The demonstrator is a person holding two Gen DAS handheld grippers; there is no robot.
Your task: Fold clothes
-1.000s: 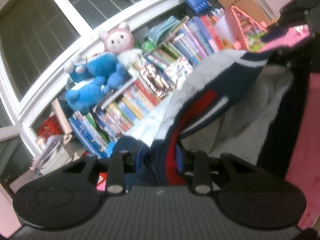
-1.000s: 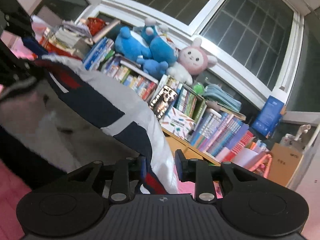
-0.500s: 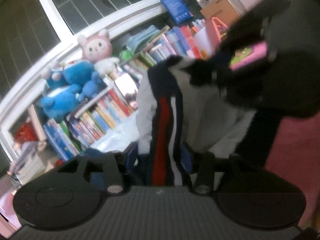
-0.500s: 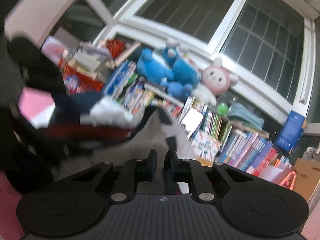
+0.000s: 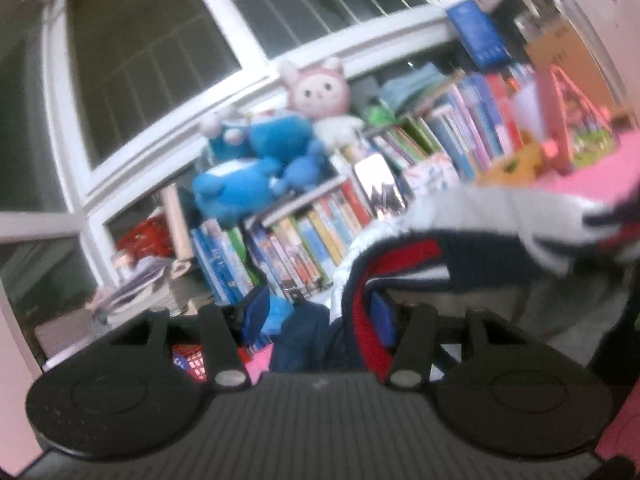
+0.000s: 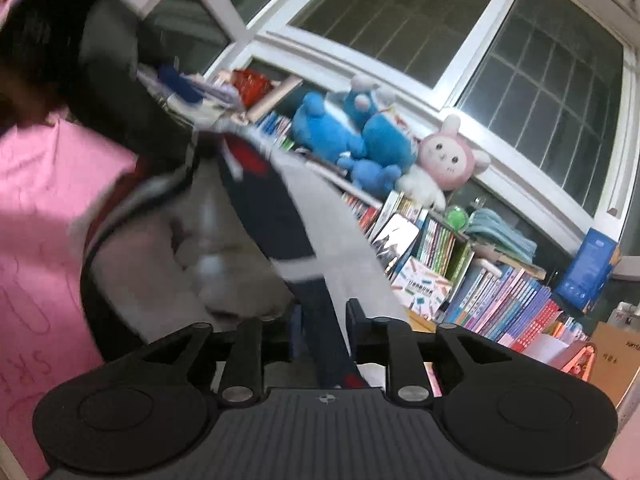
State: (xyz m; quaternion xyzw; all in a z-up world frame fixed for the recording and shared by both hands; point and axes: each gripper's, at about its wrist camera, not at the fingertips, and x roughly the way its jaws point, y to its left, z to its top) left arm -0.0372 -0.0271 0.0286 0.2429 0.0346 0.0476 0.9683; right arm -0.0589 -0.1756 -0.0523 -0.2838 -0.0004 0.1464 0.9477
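Home, likely a child's room — low bookshelf (image 6: 492, 300) packed with colourful picture books (image 5: 320, 240), blue plush toys (image 6: 348, 140) and a pink bunny plush (image 5: 316, 92) on top. Large barred window (image 6: 500, 40) behind — dark outside. Cardboard box (image 6: 616, 356) at the side.

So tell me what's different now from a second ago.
Left tongs are opening: a second ago they clamped the sweater's navy-and-red edge, now the fabric lies against the right-hand pad alone. Right tongs pinched nearly shut half a second ago and are opening again, with the sweater's navy band between them. The sweater bunched up midway and has spread out again. Bookshelf and plush toys unchanged.
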